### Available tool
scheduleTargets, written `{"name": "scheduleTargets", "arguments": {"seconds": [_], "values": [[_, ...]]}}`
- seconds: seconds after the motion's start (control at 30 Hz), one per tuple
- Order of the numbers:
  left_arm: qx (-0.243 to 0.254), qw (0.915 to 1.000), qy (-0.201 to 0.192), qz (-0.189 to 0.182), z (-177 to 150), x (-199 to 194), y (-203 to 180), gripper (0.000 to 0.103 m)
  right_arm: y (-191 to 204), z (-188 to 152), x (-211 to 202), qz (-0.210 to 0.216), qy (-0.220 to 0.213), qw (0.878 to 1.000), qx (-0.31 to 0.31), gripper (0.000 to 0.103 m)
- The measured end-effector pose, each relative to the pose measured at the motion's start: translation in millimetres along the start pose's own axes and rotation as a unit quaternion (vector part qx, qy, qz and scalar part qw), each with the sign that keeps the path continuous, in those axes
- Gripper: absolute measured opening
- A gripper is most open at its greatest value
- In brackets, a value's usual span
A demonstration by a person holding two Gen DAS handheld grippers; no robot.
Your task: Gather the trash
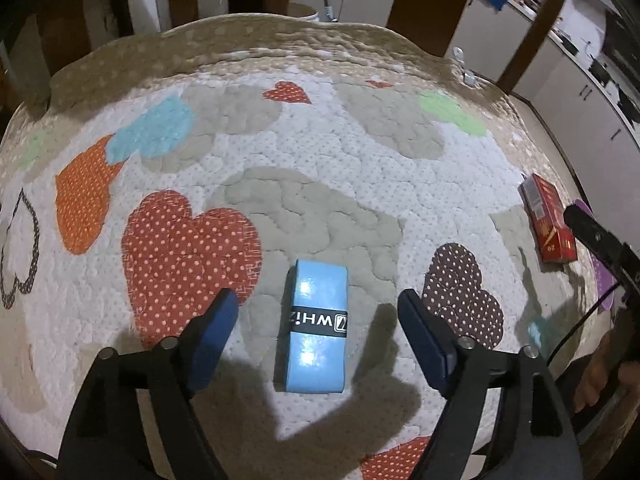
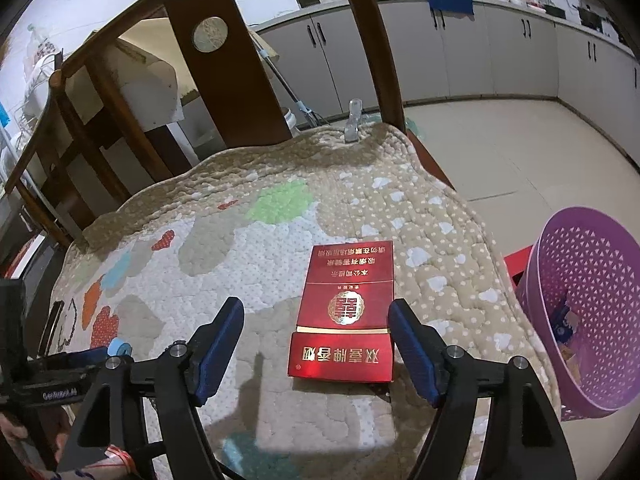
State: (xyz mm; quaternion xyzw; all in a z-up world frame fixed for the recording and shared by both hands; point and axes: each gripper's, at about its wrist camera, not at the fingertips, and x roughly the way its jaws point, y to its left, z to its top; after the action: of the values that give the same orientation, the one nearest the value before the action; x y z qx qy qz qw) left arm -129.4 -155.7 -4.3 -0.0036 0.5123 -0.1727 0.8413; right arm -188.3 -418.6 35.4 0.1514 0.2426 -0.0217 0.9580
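Straddling blue grip-tape roll [image 1: 312,326] with left gripper [image 1: 318,312] spread wide, bracketing red cigarette pack [image 2: 346,316] with right gripper [image 2: 316,322] likewise agape, leaving both uncollected beside purple basket [image 2: 580,320].

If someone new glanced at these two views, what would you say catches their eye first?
Probably the heart-patterned quilt, then the light blue roll lying between the left gripper's open jaws. In the right view, a red cigarette box lies between the right gripper's open jaws, with a purple basket at the right.
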Motion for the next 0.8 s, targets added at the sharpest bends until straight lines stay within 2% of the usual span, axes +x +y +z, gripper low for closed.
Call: {"name": "scheduleTargets", "arguments": {"seconds": [0.07, 0.23, 0.43, 0.67, 0.73, 0.8], "values": [[0.009, 0.9999, -0.007, -0.003, -2.2, 2.8, -2.8, 0.092, -0.5, -0.4, 1.7, -0.004, 0.002, 1.000, 0.001, 0.082], [0.040, 0.9991, -0.007, 0.011, -5.5, 9.0, -13.7, 0.103, -7.7, -1.8, 14.7, 0.000, 0.024, 0.999, 0.021, 0.082], [0.059, 0.9976, -0.013, 0.035, -10.5, 10.9, -20.1, 0.103, -19.3, -0.2, 27.8, -0.003, 0.036, 0.998, 0.055, 0.082], [0.063, 0.9969, -0.016, 0.045, -10.8, 10.6, -21.2, 0.103, -8.8, 1.0, 37.7, -0.056, 0.034, 0.997, 0.026, 0.082], [0.060, 0.9967, -0.024, 0.048, -12.9, 9.5, -21.4, 0.103, -5.4, 1.0, 40.2, -0.070, 0.037, 0.997, 0.017, 0.084], [0.060, 0.9966, -0.030, 0.049, -14.2, 8.9, -21.5, 0.103, -0.4, 0.4, 43.9, -0.076, 0.039, 0.996, 0.004, 0.093]]}}
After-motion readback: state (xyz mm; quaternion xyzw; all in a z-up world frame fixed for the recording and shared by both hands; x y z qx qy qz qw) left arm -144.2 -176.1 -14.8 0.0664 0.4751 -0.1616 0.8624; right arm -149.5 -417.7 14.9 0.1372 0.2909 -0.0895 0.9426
